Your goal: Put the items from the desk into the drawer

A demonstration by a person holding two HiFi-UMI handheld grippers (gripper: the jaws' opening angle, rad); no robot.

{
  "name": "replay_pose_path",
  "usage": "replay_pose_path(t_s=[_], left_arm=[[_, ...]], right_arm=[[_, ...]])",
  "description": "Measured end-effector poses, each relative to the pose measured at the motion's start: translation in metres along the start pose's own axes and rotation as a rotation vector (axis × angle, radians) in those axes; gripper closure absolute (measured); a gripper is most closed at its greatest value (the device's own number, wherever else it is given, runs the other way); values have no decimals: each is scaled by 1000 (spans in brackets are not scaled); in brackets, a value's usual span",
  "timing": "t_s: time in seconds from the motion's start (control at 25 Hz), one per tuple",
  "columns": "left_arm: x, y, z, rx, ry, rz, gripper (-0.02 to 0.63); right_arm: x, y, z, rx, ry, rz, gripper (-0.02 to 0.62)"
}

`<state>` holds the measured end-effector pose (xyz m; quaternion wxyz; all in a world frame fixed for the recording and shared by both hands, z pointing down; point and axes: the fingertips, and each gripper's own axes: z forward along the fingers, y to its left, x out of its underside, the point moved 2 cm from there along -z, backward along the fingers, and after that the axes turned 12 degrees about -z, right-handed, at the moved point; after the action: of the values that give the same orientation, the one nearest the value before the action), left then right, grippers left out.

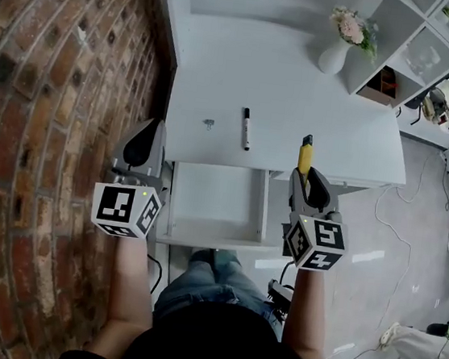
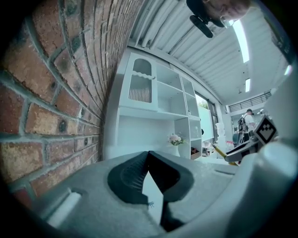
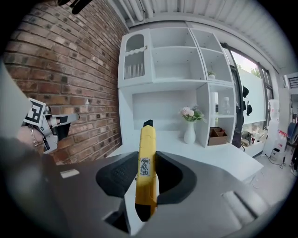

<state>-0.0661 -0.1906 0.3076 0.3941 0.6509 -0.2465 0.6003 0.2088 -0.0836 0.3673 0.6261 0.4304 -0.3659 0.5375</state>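
Observation:
A yellow utility knife (image 1: 305,154) (image 3: 146,153) stands upright between the jaws of my right gripper (image 1: 307,177) (image 3: 147,173), which is shut on it above the desk's front edge, right of the drawer. The white drawer (image 1: 214,199) is pulled open below the white desk (image 1: 301,86), and its inside looks bare. On the desk lie a black marker (image 1: 246,128) and a small metal clip (image 1: 209,123). My left gripper (image 1: 151,131) (image 2: 148,157) hovers at the drawer's left side, shut with nothing in it.
A brick wall (image 1: 46,112) runs close along the left. A white vase of flowers (image 1: 336,54) stands at the desk's back right, beside a white shelf unit (image 1: 420,44). The person's knees (image 1: 212,279) sit just under the drawer front.

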Motion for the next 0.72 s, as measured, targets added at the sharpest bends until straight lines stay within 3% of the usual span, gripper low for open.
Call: replay_pose_path(t_s=[0.4,0.72], left_arm=[[57,-2,-6,6,112,-32,605],[89,-1,-11,0,167,-57,605]], right_arm=[[78,28,0,-55,169,65,468],[155,51,15,-119,406,119,468]])
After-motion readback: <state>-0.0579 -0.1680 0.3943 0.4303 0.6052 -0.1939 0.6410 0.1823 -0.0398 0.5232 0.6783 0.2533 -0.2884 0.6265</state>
